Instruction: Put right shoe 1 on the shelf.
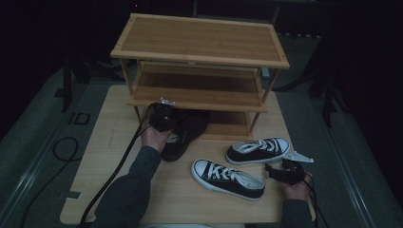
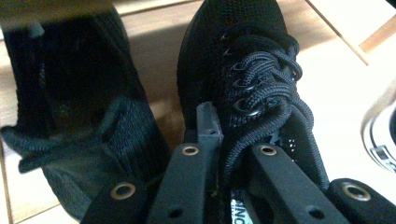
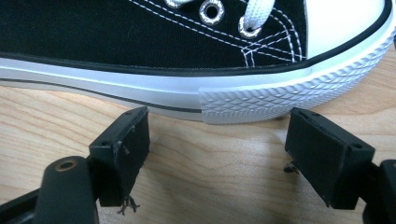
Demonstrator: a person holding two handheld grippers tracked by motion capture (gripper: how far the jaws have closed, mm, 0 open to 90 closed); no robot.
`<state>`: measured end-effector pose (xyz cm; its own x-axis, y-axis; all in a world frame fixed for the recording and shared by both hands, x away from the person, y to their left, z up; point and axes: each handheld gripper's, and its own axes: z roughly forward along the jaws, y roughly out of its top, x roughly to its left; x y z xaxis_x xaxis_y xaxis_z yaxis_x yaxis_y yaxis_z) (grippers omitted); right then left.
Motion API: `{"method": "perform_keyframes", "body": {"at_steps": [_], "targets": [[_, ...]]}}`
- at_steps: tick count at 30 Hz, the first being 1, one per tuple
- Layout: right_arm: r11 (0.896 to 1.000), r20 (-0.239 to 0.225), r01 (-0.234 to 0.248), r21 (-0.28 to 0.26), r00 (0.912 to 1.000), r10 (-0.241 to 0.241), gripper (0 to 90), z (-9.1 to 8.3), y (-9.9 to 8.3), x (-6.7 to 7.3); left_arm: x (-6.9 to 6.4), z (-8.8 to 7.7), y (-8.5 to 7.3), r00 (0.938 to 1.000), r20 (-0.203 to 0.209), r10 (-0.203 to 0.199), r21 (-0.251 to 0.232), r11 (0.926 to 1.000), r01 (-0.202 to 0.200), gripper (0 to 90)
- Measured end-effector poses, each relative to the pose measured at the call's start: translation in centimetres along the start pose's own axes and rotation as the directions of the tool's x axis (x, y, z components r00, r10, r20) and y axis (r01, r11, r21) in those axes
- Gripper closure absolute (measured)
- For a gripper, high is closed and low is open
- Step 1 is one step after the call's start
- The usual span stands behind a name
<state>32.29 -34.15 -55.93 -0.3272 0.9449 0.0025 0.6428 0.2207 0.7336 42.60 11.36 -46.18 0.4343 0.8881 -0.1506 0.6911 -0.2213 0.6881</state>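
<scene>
The wooden shoe rack (image 1: 199,61) takes up the upper middle of the high view, and black shoes (image 1: 183,135) block its lowest opening at the left. Its middle and top shelves are open. Two black-and-white sneakers (image 1: 228,178) crowd the lower right of the table (image 1: 104,156). The table's left side offers free passage.

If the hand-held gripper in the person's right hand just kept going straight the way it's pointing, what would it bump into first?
Most likely the nearer black-and-white sneaker. The right hand-held gripper has its jaws open and aimed at its white rubber sole beside the toe, with a strip of bare wooden table between; the gap looks short.
</scene>
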Motion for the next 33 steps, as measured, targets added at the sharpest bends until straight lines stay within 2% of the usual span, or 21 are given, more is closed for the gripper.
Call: {"method": "perform_keyframes", "body": {"at_steps": [11,14,19,22,25,29,31,33], "targets": [[1.000,0.000,0.000,0.000,1.0000,0.000,21.6,0.0,0.0,0.0,-0.2,0.8,0.0,0.9973,-0.052,-0.052,-0.050,0.9975,0.050,87.9],[1.000,0.000,0.000,0.000,1.0000,0.000,21.5,0.0,0.0,0.0,-0.5,1.0,-0.2,0.9945,-0.091,-0.053,-0.064,0.9968,0.047,87.9],[1.000,-0.001,0.000,0.001,1.0000,0.000,21.5,0.0,0.0,0.0,-0.7,1.2,-0.3,0.9891,-0.127,-0.075,-0.085,0.9943,0.064,87.8],[1.000,-0.001,0.000,0.001,1.0000,0.000,21.5,0.0,0.0,0.0,-0.8,1.4,-0.3,0.9856,-0.152,-0.074,-0.090,0.9941,0.061,87.7],[1.000,-0.001,0.000,0.001,1.0000,0.000,21.5,0.0,0.0,0.0,-0.9,1.7,-0.6,0.9855,-0.161,-0.055,-0.079,0.9960,0.042,84.7],[1.000,0.000,0.000,0.000,1.0000,0.000,21.5,0.0,0.0,0.0,-0.7,1.5,-0.5,0.9881,-0.142,-0.059,-0.087,0.9951,0.046,74.8],[1.000,-0.001,0.001,0.001,1.0000,-0.001,21.5,0.0,0.0,0.0,-0.4,0.9,-0.4,0.9911,-0.115,-0.068,-0.102,0.9932,0.057,65.7],[1.000,-0.001,0.000,0.000,1.0000,0.000,21.5,0.0,0.0,0.0,-0.2,0.2,-0.1,0.9931,-0.094,-0.070,-0.123,0.9907,0.058,62.0]]}}
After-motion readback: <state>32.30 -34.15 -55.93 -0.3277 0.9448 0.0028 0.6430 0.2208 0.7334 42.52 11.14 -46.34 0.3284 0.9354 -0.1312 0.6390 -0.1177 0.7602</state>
